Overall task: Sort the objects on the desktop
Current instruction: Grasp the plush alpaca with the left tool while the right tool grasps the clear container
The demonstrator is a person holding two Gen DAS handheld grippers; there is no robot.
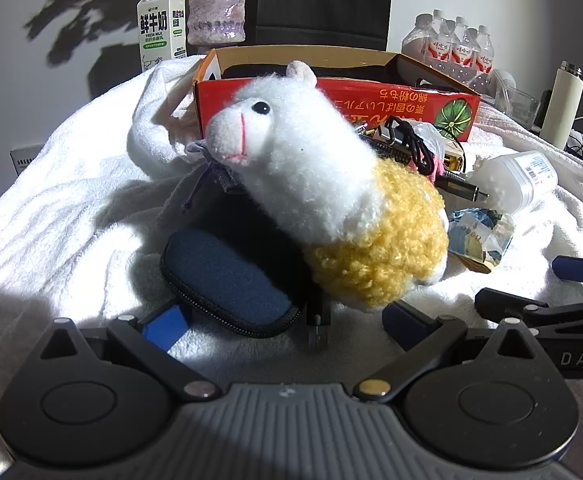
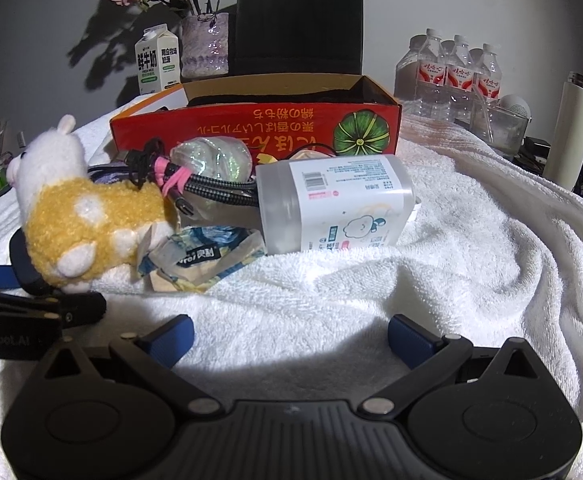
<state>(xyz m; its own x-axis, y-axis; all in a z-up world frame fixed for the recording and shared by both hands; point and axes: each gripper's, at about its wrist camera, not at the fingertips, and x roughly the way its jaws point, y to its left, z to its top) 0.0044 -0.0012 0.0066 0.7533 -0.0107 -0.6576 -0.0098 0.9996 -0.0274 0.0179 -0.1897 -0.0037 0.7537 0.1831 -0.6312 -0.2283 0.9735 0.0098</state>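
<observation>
A white and yellow plush alpaca (image 1: 331, 200) lies on the white towel, also in the right wrist view (image 2: 79, 208). A dark blue zip pouch (image 1: 227, 280) lies under it. My left gripper (image 1: 287, 320) is open, its blue fingers on either side of the pouch and the plush's rump. My right gripper (image 2: 289, 338) is open and empty above bare towel. A clear plastic jar (image 2: 339, 204) lies on its side, with a crumpled wrapper (image 2: 199, 260) and bundled black cables (image 2: 195, 188) beside it. An open red cardboard box (image 2: 259, 128) stands behind.
A milk carton (image 2: 157, 60), a flower vase (image 2: 205, 46) and a black bag (image 2: 299, 20) stand behind the box. Water bottles (image 2: 451, 72), a glass container (image 2: 499, 126) and a white flask (image 2: 571, 128) are at the right. The white towel (image 2: 471, 260) is rumpled.
</observation>
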